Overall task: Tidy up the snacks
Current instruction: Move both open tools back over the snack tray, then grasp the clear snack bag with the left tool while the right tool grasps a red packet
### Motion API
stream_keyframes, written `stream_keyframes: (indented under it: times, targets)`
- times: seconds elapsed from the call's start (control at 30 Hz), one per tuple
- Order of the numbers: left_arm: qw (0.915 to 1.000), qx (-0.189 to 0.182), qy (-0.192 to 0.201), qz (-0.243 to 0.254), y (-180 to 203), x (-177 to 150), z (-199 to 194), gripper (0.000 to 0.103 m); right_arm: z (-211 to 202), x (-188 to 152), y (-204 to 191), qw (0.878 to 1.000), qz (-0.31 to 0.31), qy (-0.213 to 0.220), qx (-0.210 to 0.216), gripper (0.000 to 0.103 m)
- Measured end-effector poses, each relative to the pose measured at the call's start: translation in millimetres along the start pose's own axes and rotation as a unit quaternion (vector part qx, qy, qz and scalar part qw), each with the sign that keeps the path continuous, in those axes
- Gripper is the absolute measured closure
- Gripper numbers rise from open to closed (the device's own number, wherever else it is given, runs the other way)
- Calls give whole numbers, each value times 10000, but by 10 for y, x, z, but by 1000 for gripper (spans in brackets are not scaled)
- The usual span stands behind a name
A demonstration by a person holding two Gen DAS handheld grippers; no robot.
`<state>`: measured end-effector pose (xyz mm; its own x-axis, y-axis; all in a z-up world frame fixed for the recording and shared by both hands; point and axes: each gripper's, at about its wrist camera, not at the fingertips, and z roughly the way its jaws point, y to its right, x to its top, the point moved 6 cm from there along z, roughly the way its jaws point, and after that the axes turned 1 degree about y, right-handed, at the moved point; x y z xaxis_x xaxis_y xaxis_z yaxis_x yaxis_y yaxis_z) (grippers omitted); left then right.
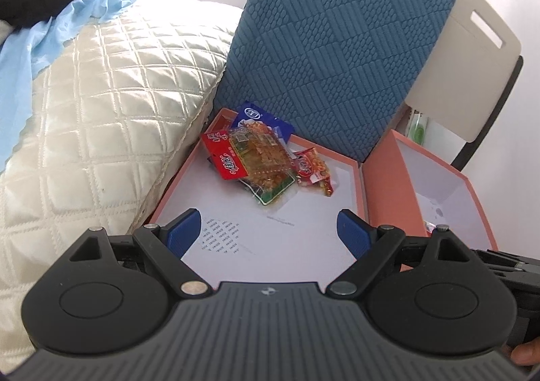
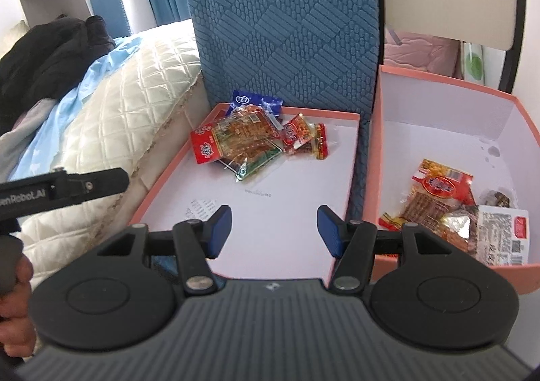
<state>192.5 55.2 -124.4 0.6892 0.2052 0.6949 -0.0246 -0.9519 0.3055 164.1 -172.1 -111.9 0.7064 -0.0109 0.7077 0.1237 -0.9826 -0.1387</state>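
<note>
A heap of snack packets (image 1: 260,163) (image 2: 249,141) lies at the far end of a shallow pink tray with a white floor (image 1: 287,246) (image 2: 290,212). On top is a clear packet of orange-brown snacks, with red packets beside it and a blue one behind. To its right stands a deeper pink box (image 1: 391,178) (image 2: 438,100) holding several more snack packets (image 2: 449,208). My left gripper (image 1: 270,229) hangs open over the tray's near end, nothing between its blue pads. My right gripper (image 2: 274,229) is also open and empty over the tray's near right part.
A blue textured cushion (image 1: 337,36) (image 2: 287,19) stands upright behind the tray. A cream quilted bed (image 1: 101,131) (image 2: 135,104) with a light blue cloth and dark clothing borders the tray's left side. A beige chair back (image 1: 472,53) stands at the right. The left gripper's body (image 2: 60,192) shows at left.
</note>
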Motion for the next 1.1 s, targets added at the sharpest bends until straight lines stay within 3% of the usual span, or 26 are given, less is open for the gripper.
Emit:
stream_keyframes:
  times: [0.67, 1.1]
  targets:
    - [9985, 63, -497, -204, -197, 56, 992, 13, 793, 338, 117, 9997, 168, -139, -128, 44]
    - [9959, -105, -719, -538, -324, 84, 1737, 14, 1608, 505, 273, 9986, 331, -383, -132, 45]
